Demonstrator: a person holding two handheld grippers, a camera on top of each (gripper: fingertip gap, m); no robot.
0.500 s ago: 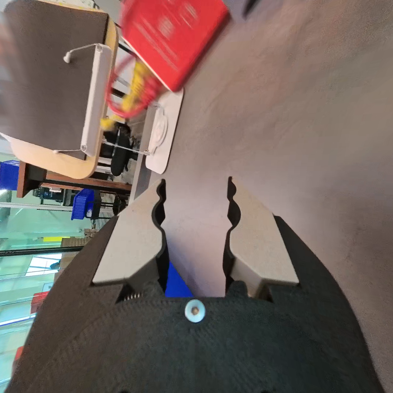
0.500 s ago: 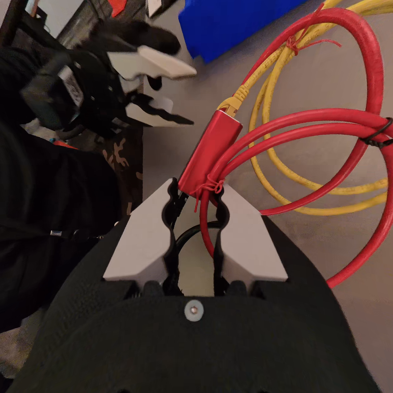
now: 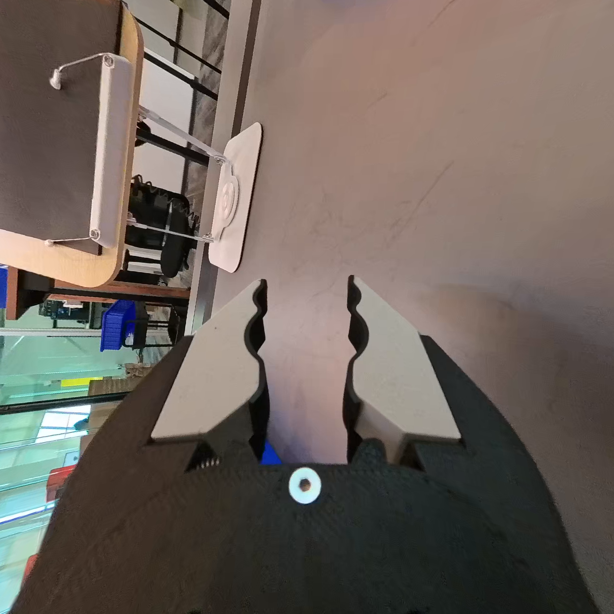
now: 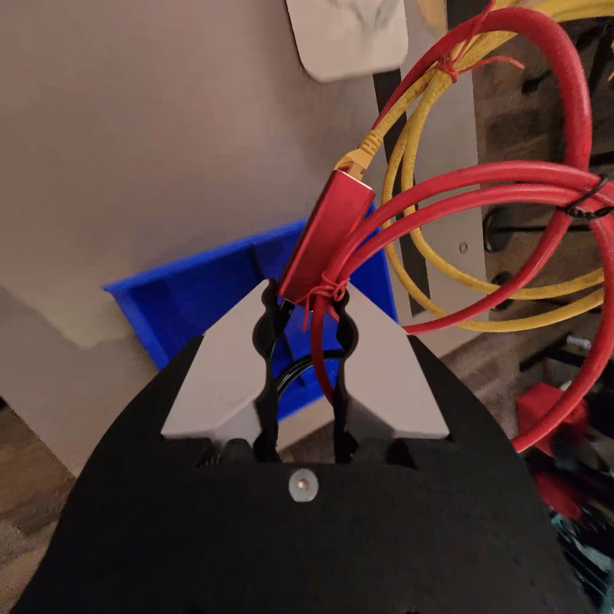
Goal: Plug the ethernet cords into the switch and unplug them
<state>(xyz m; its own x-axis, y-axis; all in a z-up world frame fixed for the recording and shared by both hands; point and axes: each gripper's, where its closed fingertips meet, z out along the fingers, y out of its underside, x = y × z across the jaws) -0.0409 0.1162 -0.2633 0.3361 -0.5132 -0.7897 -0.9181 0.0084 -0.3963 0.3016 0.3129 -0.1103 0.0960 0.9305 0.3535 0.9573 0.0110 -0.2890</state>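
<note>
Switch (image 4: 327, 239), a slim red unit, is pinched at its near end in the right gripper (image 4: 307, 292) jaws, lifted off the bench (image 4: 149, 133) above the blue bin (image 4: 199, 285). Yellow cord (image 4: 408, 156) is plugged in at 1 o'clock; red cord (image 4: 498, 196) coils at 3 o'clock. Left gripper (image 3: 306, 289) jaws wide, empty. Risk: tip-only grip w/ cord weight may twist the unit out; loops may snag.

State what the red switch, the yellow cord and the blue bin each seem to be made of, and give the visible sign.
Red switch: likely anodised metal; satin sheen, crisp edges. Could be painted plastic.
Yellow cord: flexible plastic or rubber jacket; matte, bends in loops.
Blue bin: moulded plastic; uniform colour, thin ribbed wall.
</note>
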